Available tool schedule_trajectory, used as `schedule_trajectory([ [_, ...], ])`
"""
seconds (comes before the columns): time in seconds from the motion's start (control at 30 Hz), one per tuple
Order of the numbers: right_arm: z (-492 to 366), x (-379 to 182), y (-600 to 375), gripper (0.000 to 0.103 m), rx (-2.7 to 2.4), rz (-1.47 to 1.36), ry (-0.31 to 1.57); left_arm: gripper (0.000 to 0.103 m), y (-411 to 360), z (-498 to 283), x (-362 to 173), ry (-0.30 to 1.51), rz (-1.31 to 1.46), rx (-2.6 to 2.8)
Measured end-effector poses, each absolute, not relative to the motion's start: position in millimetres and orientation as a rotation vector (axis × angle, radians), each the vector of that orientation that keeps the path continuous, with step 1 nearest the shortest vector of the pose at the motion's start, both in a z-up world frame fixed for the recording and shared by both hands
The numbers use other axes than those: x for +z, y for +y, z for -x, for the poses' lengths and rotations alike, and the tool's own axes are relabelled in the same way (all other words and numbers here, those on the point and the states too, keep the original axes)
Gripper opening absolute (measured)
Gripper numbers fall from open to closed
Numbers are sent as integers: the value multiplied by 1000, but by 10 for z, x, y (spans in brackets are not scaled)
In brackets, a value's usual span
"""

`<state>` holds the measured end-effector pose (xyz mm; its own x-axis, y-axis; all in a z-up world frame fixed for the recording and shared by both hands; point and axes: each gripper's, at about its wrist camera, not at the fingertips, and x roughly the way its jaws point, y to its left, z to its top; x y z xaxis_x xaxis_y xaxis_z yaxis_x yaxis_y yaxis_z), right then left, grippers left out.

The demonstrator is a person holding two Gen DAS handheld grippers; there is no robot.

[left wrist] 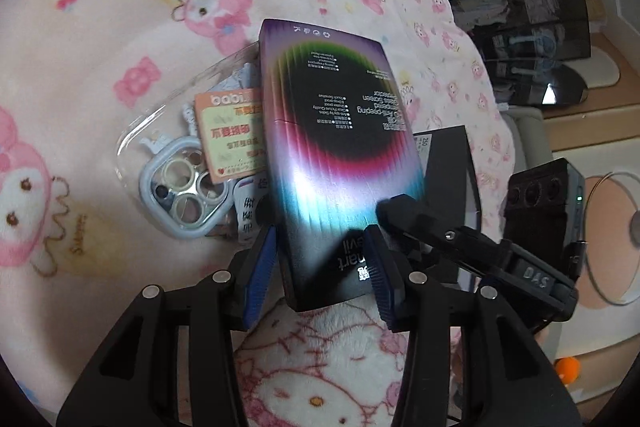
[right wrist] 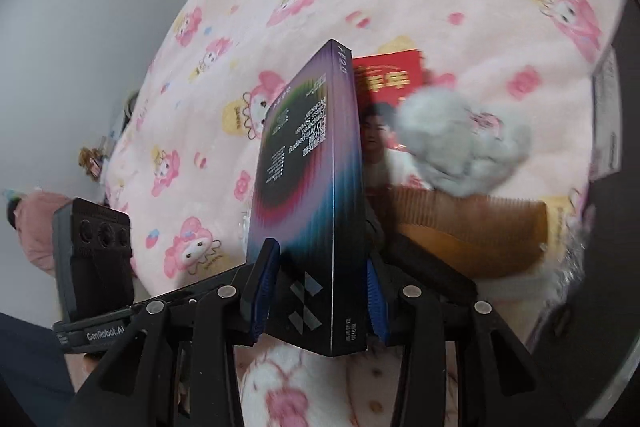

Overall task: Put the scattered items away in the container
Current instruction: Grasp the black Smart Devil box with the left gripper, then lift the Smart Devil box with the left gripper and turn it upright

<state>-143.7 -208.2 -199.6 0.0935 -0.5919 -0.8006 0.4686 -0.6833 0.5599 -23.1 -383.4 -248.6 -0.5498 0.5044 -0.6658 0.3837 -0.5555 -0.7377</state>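
Nearest you: left gripper (left wrist: 320, 267), blue pads clenched on one iridescent purple-black rectangular carton (left wrist: 340, 147), tilted over pink cartoon-print fleece blanket (left wrist: 100, 27) | right gripper (right wrist: 320, 291) straddles the same carton, grip cannot be told | around: one clear plastic phone case (left wrist: 176, 163), partly hidden behind the carton; one brown wooden comb (right wrist: 480, 227); one grey fluffy pompom (right wrist: 460, 147); one red printed card (right wrist: 388, 75)

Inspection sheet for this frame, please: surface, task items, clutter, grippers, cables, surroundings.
Surface: pink cartoon-print fleece blanket.
Job's things: rainbow-and-black cardboard box, held up; clear plastic phone case, brown wooden comb, grey fluffy pompom and red printed card lying loose; container not identified.
Clutter: nothing seen.
Grippers: left gripper shut on the box; right gripper flanks it too, contact unclear.
Cables: nothing seen.
Surroundings: dark glass cabinet, grey wall.
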Motion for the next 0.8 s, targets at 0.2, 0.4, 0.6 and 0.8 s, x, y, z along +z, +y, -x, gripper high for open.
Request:
schedule_trajectory([
  [0.2,1400,-2077,-2083,35,-1755,-1583,-60,45,-3813,335,-2498,-1416,1500,2328],
  [0.4,1310,-1734,-1905,26,-1880,-1437,-5,46,-3695,418,-2393,-1396,1417,2268],
  [0.6,1061,-1270,-2018,26,-1917,-1231,109,40,-3704,371,-2167,-1388,1358,2337],
  [0.8,1111,-1647,-2217,26,-1681,-1372,71,40,-4140,-24,-2248,-1507,1386,2492],
])
